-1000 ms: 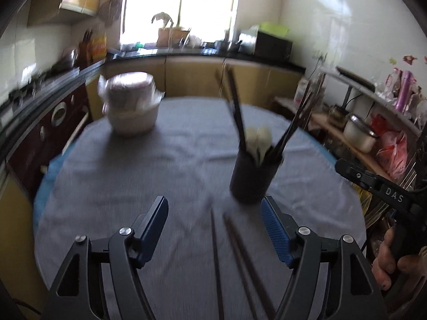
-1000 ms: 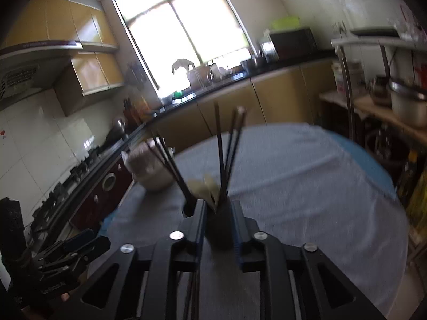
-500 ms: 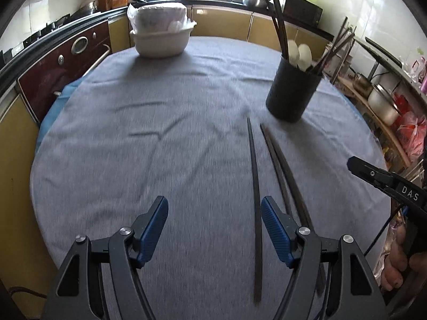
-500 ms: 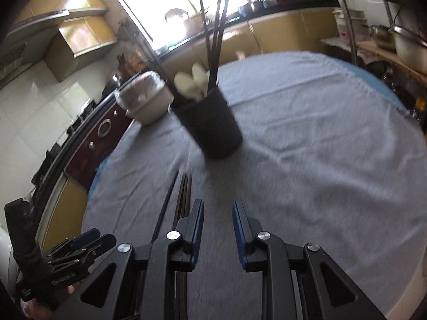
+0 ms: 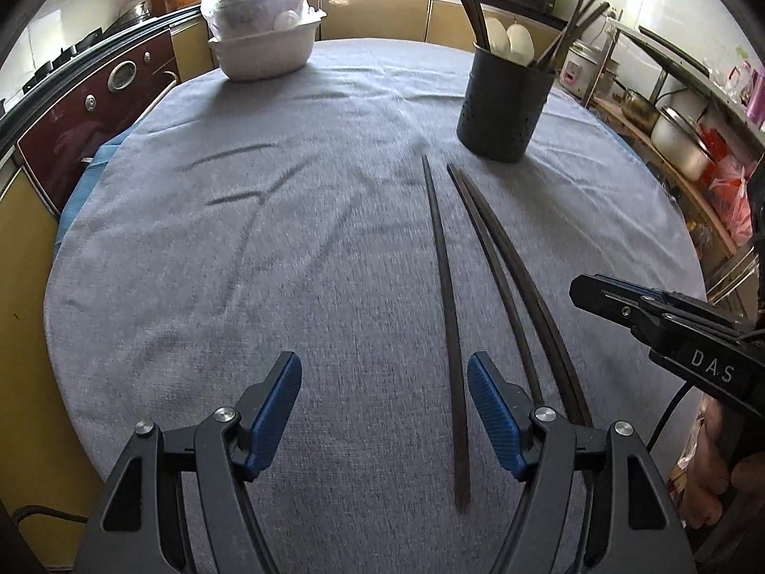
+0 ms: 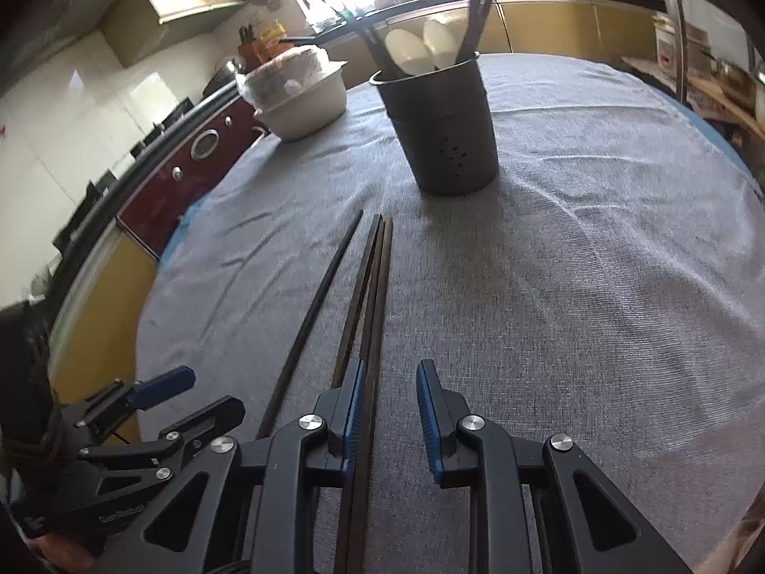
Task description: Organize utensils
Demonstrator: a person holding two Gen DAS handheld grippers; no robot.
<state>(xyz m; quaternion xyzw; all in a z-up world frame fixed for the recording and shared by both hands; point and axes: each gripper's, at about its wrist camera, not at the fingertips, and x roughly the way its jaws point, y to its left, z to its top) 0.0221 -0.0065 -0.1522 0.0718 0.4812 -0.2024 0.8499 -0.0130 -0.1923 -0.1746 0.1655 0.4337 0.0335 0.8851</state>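
Three dark chopsticks lie on the grey tablecloth: a single one [image 5: 444, 287] and a close pair [image 5: 511, 263], also in the right wrist view [image 6: 311, 315] [image 6: 370, 296]. A black perforated utensil holder [image 5: 502, 105] with chopsticks and white spoons stands beyond their far tips, also in the right wrist view [image 6: 444, 129]. My left gripper [image 5: 385, 406] is open and empty, low over the cloth, its right finger beside the single chopstick. My right gripper [image 6: 387, 406] is open and empty, with one of the pair running between its fingers next to the left one; it also shows in the left wrist view [image 5: 588, 294].
A white covered bowl [image 5: 263, 43] stands at the far left of the round table [image 5: 191, 263]. Kitchen counters and a red oven [image 5: 95, 110] lie left; a shelf with pots [image 5: 679, 138] stands right.
Both grippers have pulled back from the holder and dropped low over the near ends of the chopsticks. The right gripper's fingers have spread from nearly closed to open.
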